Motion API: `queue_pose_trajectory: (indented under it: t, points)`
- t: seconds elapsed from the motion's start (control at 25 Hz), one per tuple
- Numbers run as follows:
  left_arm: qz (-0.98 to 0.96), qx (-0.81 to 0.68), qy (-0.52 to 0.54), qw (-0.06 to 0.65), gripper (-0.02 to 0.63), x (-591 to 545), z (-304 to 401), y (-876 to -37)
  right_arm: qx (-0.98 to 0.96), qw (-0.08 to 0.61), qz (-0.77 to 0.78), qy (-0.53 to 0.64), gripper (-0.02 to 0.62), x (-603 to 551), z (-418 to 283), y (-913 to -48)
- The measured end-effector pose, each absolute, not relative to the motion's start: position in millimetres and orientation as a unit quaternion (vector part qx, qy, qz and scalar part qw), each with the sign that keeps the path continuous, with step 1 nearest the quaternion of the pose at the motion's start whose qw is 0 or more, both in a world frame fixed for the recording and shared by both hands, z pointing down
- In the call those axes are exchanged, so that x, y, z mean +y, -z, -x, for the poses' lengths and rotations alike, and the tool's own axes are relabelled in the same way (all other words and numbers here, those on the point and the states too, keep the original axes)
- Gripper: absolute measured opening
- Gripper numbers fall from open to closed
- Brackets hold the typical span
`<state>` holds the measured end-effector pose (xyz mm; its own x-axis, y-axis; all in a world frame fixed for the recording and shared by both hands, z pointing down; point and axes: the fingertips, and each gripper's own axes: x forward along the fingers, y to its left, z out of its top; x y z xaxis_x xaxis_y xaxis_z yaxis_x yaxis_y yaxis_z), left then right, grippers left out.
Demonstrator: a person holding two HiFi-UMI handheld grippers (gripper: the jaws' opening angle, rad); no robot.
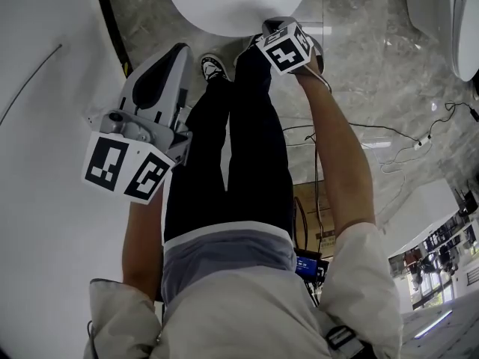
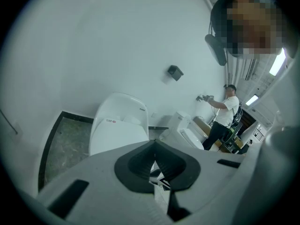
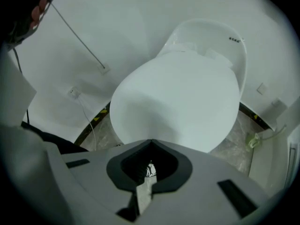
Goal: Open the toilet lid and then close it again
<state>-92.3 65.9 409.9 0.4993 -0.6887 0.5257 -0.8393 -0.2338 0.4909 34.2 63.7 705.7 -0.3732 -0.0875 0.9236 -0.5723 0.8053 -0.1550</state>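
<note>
So the lid [image 3: 183, 97] is down flat on the bowl right now. I honestly can't say whether this is pre-open or already closed again, since a shut lid looks the same either way.

The bit that matters: the lid's front edge sits just ahead of the right gripper [image 3: 151, 146], a little beyond and below its fingers. In the head view that gripper is up by the rounded near rim, close to it but not touching as far as I can see. The lid's long axis runs straight away from the person, with the near rim towards their shoes and the hinge end at the far side by the wall. I'd guess any lift has to start at that near rim and swing up and back.

The left gripper [image 2: 154, 146] is much further off. It hangs back beside the left leg, well apart from the toilet, which it sees only from a distance and off to one side. The right one is clearly the nearer hand for the job.

Fingers on both are clenched together, tips meeting, with nothing held in either. Through the little gap behind the tips you only get a peek of a shoe.

Counts:
- Two grippers.
- One lid in play.
- At least one other toilet [image 1: 449, 21] off to the right across the marble floor [image 1: 374, 51].
- One other person [image 2: 225, 114] in the background of the left gripper view.
</note>
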Motion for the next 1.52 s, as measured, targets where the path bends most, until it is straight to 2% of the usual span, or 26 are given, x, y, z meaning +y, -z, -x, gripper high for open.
queue_pose_trajectory:
  t: [0.28, 0.92, 1.16, 1.52]
  points:
    - [-0.780, -0.502, -0.081, 0.364, 0.006, 71, 98, -370, -0.805, 0.444, -0.276, -0.280, 0.009, 48, -34, -646]
    - [-0.796, -0.524, -0.031, 0.301, 0.005, 44, 103, -252, -0.826, 0.329, -0.365, -0.275, 0.009, 26, -35, -468]
    - [-0.812, -0.533, -0.053, 0.230, 0.006, 35, 103, -202, -0.832, 0.281, -0.394, -0.273, 0.009, 25, -32, -391]
    - [-0.806, -0.538, -0.029, 0.244, 0.006, 41, 121, -165, -0.841, 0.220, -0.423, -0.258, 0.009, 29, -15, -282]
